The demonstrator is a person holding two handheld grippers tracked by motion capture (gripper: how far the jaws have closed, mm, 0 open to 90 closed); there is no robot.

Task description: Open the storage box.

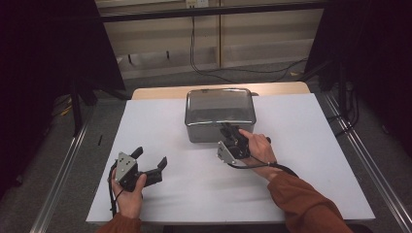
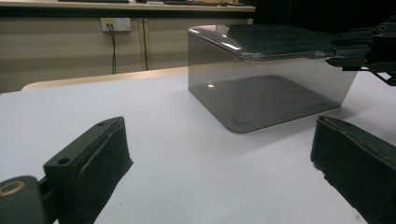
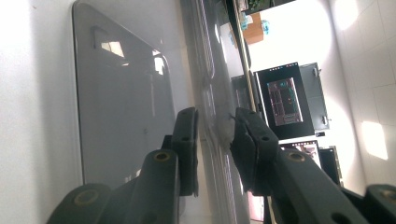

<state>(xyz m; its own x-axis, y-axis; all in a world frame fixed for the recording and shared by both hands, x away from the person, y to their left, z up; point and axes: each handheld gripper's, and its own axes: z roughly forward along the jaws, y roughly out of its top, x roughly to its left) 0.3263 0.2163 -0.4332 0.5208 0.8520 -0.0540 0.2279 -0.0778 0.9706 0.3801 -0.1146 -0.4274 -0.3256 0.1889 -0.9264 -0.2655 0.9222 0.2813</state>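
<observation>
I am working in a lab: black curtains (image 1: pixel 43 58) are flanking my white tabletop (image 1: pixel 301 145), cables (image 1: pixel 228 70) are trailing beyond, and monitors (image 3: pixel 285 100) are glowing ahead of my gripper.

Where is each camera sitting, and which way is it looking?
High view: above the table, looking forward and down; both hands, sleeves and grippers show.
Left gripper view: on the left gripper, low, looking across at the clear box; its two jaws stand wide apart.
Right gripper view: on the right gripper, turned sideways; its jaws pinch the box's lid edge.
All three share the box; the left gripper view also catches the right gripper.
</observation>
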